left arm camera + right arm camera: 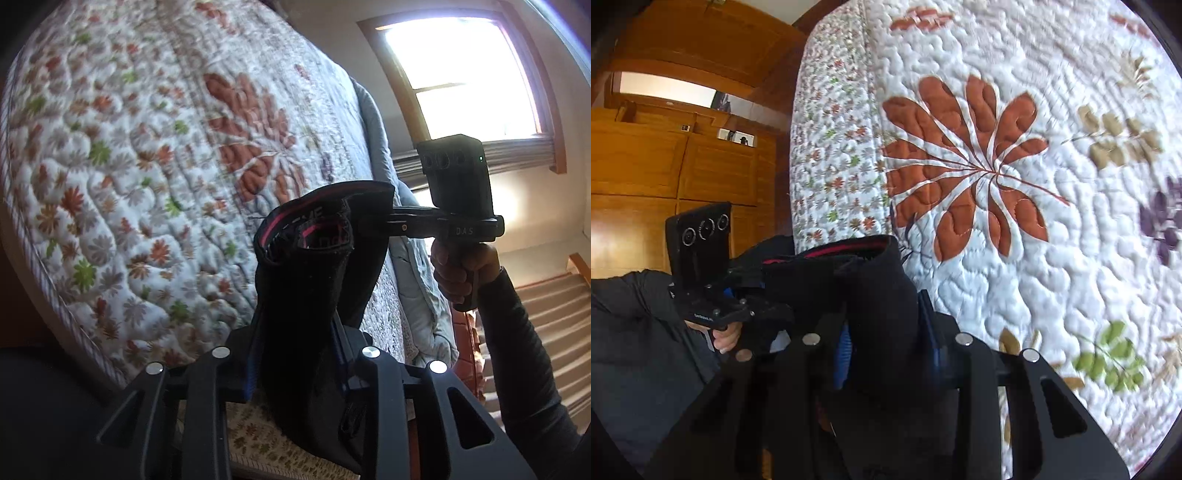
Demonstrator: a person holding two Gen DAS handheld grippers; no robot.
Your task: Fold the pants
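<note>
Left wrist view: the quilt [140, 155] fills the 9 to 12 o'clock side, and the black pants [306, 266] bunch up dead center, held above it. The left gripper [295, 354] at 6 o'clock has its jaws clamped on the fabric. At 3 o'clock the right gripper [373, 221] pinches the red-lined waistband, window [461, 77] behind it. Right wrist view: wooden cabinets [665, 166] at 9 o'clock, pants [857, 295] squeezed narrow between the right gripper's [886, 339] jaws.
</note>
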